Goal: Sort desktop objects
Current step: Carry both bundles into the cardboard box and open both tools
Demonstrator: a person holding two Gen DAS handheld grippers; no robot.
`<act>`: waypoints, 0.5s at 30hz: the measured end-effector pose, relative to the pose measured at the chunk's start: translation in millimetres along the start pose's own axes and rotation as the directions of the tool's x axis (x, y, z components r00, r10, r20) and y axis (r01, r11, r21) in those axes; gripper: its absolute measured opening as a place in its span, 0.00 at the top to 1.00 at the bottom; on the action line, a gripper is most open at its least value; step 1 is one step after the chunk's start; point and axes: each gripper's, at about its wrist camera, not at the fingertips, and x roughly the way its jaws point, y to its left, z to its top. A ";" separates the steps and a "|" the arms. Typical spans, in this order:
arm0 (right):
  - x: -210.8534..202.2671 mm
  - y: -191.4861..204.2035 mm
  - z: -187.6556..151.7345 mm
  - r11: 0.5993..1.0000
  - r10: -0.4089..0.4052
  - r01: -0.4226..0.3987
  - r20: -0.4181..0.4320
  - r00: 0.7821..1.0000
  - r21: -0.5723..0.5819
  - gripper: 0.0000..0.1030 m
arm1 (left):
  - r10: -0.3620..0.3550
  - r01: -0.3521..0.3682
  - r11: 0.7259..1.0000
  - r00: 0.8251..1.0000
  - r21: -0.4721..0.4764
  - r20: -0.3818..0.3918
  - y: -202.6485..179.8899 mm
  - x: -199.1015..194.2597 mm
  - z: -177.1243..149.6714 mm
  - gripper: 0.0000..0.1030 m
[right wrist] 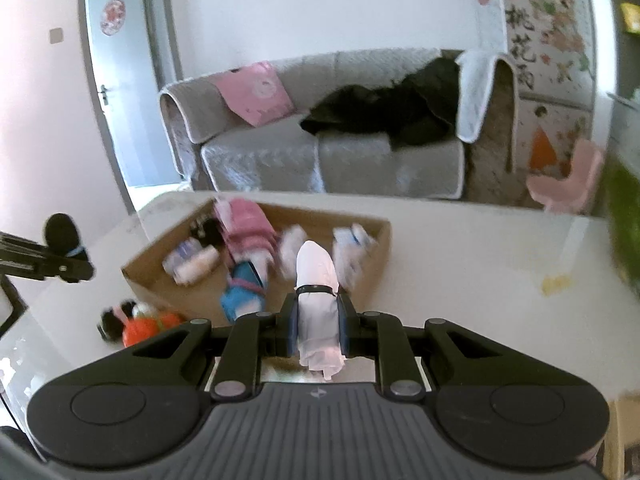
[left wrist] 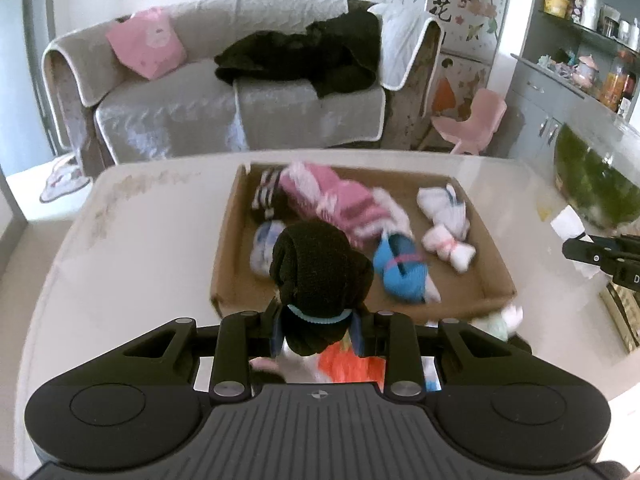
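My left gripper [left wrist: 316, 330] is shut on a rolled black sock bundle [left wrist: 318, 268] with a light blue band, held above the near edge of a shallow cardboard tray [left wrist: 228, 232]. My right gripper [right wrist: 318, 330] is shut on a white rolled sock bundle [right wrist: 316, 280] tied with a black band, lifted over the tray's near wall [right wrist: 160, 292]. The tray holds several sock bundles: pink striped [left wrist: 332, 200], blue [left wrist: 400, 270], white [left wrist: 444, 208] and black-and-white [left wrist: 266, 192]. In the right wrist view the left gripper's fingers [right wrist: 64, 270] and its black sock [right wrist: 62, 234] show at the left edge.
Loose items lie on the white table in front of the tray: an orange one [right wrist: 148, 328], a black-and-pink one [right wrist: 116, 318] and a pale green one [left wrist: 500, 322]. A green fish tank [left wrist: 592, 180] stands at the table's right. A sofa [left wrist: 240, 112] lies beyond the far edge.
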 end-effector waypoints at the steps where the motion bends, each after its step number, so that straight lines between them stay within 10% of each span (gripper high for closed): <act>1: 3.6 2.3 4.6 1.000 0.007 -0.007 0.002 1.000 -0.002 0.83 | -0.004 0.004 1.000 1.000 -0.002 0.000 -0.3 3.0 7.0 0.63; 15: 70.1 1.3 24.9 0.990 0.131 -0.125 -0.097 0.987 0.069 0.83 | -0.064 0.059 0.998 0.991 -0.038 -0.120 -3.1 89.0 49.8 0.63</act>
